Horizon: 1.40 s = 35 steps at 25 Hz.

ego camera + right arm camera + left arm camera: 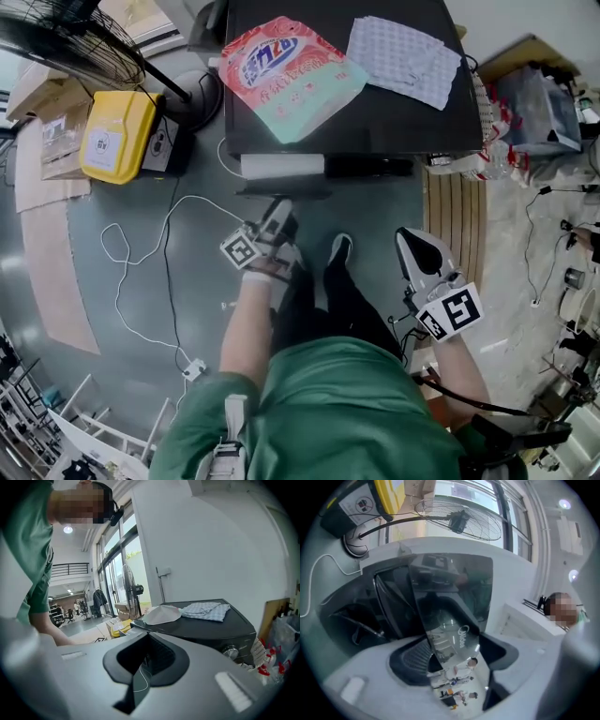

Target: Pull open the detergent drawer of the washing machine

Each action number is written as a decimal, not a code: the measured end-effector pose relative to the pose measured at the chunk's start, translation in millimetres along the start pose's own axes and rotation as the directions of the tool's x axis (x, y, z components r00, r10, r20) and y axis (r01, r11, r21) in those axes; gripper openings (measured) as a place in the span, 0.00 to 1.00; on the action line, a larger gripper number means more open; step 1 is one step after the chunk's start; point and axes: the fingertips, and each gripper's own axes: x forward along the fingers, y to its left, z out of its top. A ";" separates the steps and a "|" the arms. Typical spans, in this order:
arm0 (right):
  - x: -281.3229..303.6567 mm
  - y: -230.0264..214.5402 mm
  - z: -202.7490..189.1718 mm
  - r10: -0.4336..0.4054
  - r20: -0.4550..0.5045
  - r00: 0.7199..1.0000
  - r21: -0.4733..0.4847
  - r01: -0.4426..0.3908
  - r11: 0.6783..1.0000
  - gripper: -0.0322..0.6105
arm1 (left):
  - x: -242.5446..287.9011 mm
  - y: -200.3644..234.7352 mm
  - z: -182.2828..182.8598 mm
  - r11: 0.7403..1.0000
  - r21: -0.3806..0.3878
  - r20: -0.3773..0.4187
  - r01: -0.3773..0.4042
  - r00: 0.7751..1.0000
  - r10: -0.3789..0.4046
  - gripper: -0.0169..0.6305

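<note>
The left tool (278, 217) pinches the drawer's (450, 616) glossy front, ready to pull it nearer, while the right tool (410, 246), pressed together and empty, idles near the washing machine (394, 122).

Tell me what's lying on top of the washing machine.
A red-and-green detergent bag and a checked cloth lie apart on the washing machine. Anything beneath them is hidden.
</note>
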 end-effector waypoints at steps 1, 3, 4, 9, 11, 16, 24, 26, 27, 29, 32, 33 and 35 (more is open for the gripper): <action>2.4 2.5 1.9 0.007 0.004 1.000 -0.003 -0.007 1.000 0.05 | -3.6 -0.6 -2.9 1.000 -0.002 -0.009 -0.005 1.000 0.005 0.52; 8.1 7.8 6.6 0.024 0.011 1.000 -0.012 -0.024 1.000 0.05 | -9.9 0.2 -7.6 1.000 -0.012 -0.023 -0.016 1.000 0.016 0.53; 10.6 10.8 8.8 0.033 0.013 0.999 -0.017 -0.033 0.999 0.05 | -12.4 0.3 -9.5 1.000 -0.018 -0.028 -0.019 0.999 0.019 0.53; 15.6 21.8 13.9 0.060 0.016 0.998 -0.036 -0.060 0.998 0.05 | -20.3 -3.9 -14.7 0.999 -0.025 -0.035 -0.023 0.999 0.022 0.54; 16.3 23.2 14.9 0.063 0.015 0.998 -0.038 -0.063 0.997 0.05 | -23.2 -6.0 -16.9 0.999 -0.025 -0.039 -0.025 0.999 0.024 0.54; 18.7 28.1 18.9 0.077 0.019 0.997 -0.048 -0.076 0.996 0.05 | -30.3 -6.9 -22.1 0.999 -0.034 -0.038 -0.042 0.998 0.041 0.54; 21.2 32.8 25.3 0.097 0.027 0.995 -0.056 -0.096 0.994 0.05 | -37.9 -8.8 -27.1 0.997 -0.048 -0.026 -0.065 0.998 0.064 0.54; 22.2 33.5 26.2 0.103 0.028 0.994 -0.058 -0.101 0.993 0.05 | -39.4 -9.5 -28.9 0.996 -0.056 -0.024 -0.071 0.997 0.069 0.53; 22.5 34.1 26.8 0.106 0.030 0.994 -0.058 -0.104 0.993 0.05 | -41.7 -10.0 -31.1 0.995 -0.062 -0.025 -0.074 0.997 0.073 0.53; 23.0 35.5 27.8 0.110 0.033 0.993 -0.058 -0.108 0.992 0.05 | -49.1 -10.9 -38.3 0.994 -0.068 -0.037 -0.082 0.996 0.079 0.49; 25.0 35.8 29.8 0.116 0.039 0.993 -0.059 -0.113 0.992 0.05 | -59.6 -11.6 -51.0 0.993 -0.071 -0.076 -0.098 0.993 0.093 0.47; 25.7 35.5 30.7 0.116 0.042 0.992 -0.059 -0.113 0.992 0.05 | -61.0 -14.5 -54.4 0.993 -0.061 -0.100 -0.101 0.990 0.094 0.49; 27.5 34.1 32.9 0.114 0.051 0.992 -0.056 -0.111 0.992 0.05 | -61.1 -25.1 -59.9 0.995 -0.004 -0.175 -0.100 0.980 0.098 0.50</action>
